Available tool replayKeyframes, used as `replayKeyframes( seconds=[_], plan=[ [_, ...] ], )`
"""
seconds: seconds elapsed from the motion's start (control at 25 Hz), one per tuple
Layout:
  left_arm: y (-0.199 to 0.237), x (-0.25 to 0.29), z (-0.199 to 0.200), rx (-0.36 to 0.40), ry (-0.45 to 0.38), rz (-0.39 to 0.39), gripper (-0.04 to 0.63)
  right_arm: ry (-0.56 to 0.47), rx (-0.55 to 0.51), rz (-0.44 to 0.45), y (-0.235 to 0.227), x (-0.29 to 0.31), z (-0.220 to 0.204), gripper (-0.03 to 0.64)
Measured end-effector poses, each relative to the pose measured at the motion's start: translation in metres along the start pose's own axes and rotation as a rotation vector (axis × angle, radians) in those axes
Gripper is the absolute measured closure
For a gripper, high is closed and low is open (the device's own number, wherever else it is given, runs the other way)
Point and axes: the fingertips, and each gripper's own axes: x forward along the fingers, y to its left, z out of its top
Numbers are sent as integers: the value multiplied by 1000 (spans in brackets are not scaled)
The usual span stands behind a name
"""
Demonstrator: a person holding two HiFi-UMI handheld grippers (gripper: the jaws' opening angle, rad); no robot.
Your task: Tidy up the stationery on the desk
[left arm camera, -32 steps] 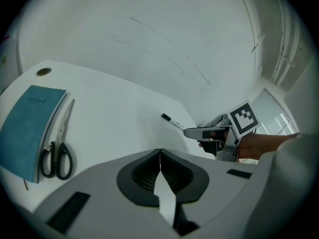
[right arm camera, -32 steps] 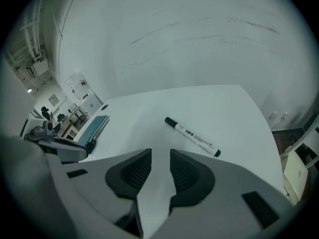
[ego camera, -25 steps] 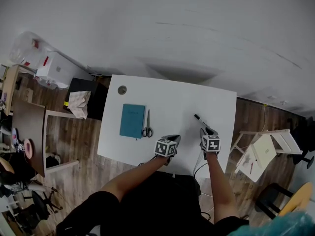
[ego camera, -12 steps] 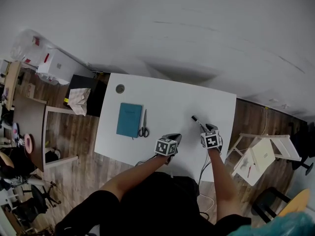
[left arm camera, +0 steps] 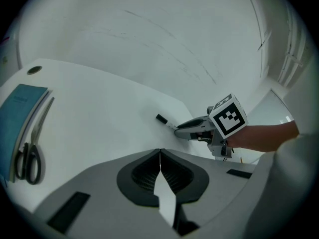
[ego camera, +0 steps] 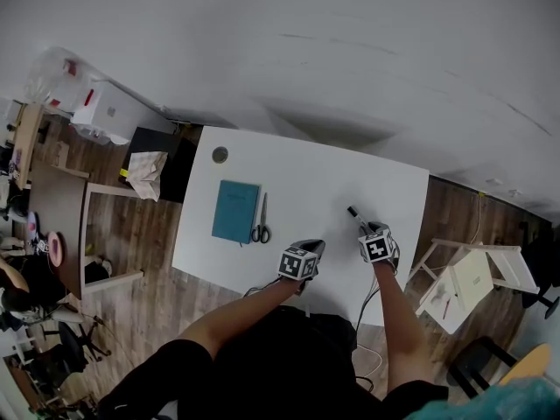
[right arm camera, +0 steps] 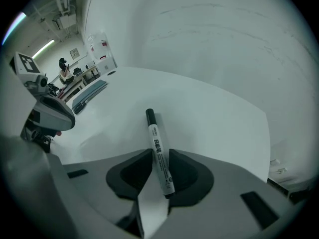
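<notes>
Your white rectangular desk (ego camera: 324, 191) carries a teal rectangular notebook (ego camera: 235, 212) at 9 o'clock from its middle. Black-handled metal scissors (ego camera: 262, 221) lie just beside the notebook at its 3 o'clock side, blades pointing to 12 o'clock. A small round grey grommet (ego camera: 220, 155) sits at the notebook's 11 o'clock.

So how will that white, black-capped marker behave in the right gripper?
The white marker with a black cap looks like a rigid, light plastic barrel, so it should not flex. The right gripper clamps it toward its rear end, so the long capped end may pivot. Being round, it would probably roll if released on the white desk.
</notes>
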Motion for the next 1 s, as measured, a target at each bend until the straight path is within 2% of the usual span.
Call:
replayKeyframes(
  seconds=[0.08,0.32,0.44,0.72,0.88,1.0],
  plan=[
    [2,-2,0,-4,-3,0,580,3,-1,-3,1,0,0,534],
    [8,-12,-3,-1,-19,3,580,-12,-6,4,18,-2,4,535],
    [14,-21,-1,39,-32,12,580,-57,14,24,37,-6,22,535],
    [42,-53,0,34,-49,14,580,-188,186,38,103,-13,67,535],
    [70,-81,0,17,-54,24,580,-207,335,28,145,-5,75,535],
    [91,-98,1,10,-56,27,580,-206,404,12,169,3,82,535]
  ],
)
